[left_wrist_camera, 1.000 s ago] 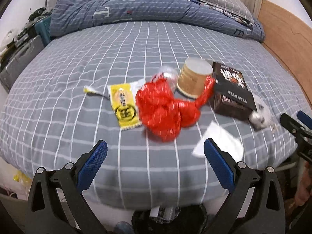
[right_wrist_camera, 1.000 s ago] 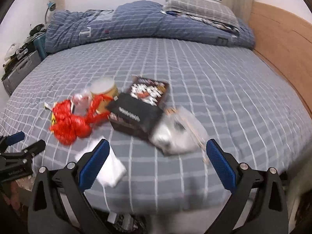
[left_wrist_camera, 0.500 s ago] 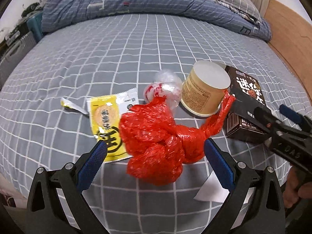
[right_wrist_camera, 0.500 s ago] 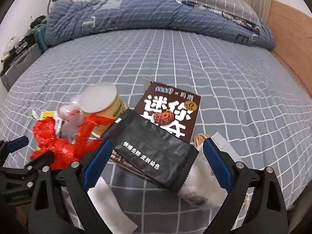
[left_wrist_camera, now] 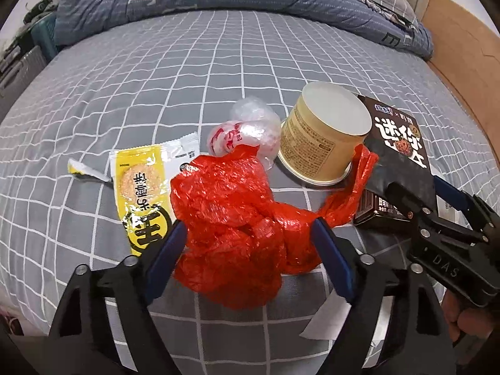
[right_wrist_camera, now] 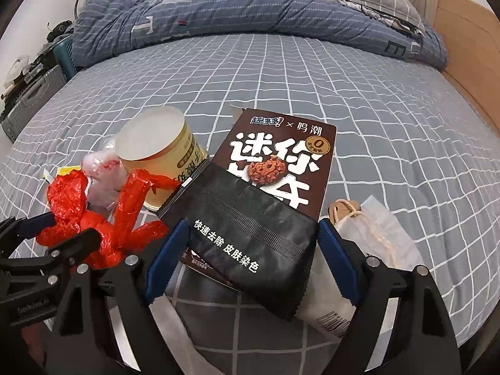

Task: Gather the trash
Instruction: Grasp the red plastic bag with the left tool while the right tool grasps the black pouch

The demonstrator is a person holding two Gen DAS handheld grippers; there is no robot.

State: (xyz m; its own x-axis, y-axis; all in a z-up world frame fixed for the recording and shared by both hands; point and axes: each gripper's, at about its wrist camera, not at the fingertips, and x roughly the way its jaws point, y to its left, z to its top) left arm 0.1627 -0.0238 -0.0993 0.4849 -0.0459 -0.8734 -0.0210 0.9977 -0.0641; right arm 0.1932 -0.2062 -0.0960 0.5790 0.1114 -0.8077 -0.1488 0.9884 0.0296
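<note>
On the checked bed (left_wrist_camera: 218,62), both tongs gape empty, left (left_wrist_camera: 250,243) straddling the red bag (left_wrist_camera: 231,228), right (right_wrist_camera: 250,243) the black pouch (right_wrist_camera: 250,234); slick, limp film could slip out or drag neighbouring wrappers.

We've brought both grippers in: left gripper (left_wrist_camera: 250,243) now straddles the red bag (left_wrist_camera: 237,218), right gripper (right_wrist_camera: 250,243) the black pouch (right_wrist_camera: 250,243).

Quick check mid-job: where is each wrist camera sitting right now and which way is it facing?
Left wrist: on the left hand-held gripper, low over the bed edge, facing the red plastic bag between its open blue fingers; the right hand-held gripper enters at right.
Right wrist: on the right hand-held gripper, facing the black pouch on the brown cookie box; the left one shows at left.
Shared: bag, yellow tub, box.
</note>
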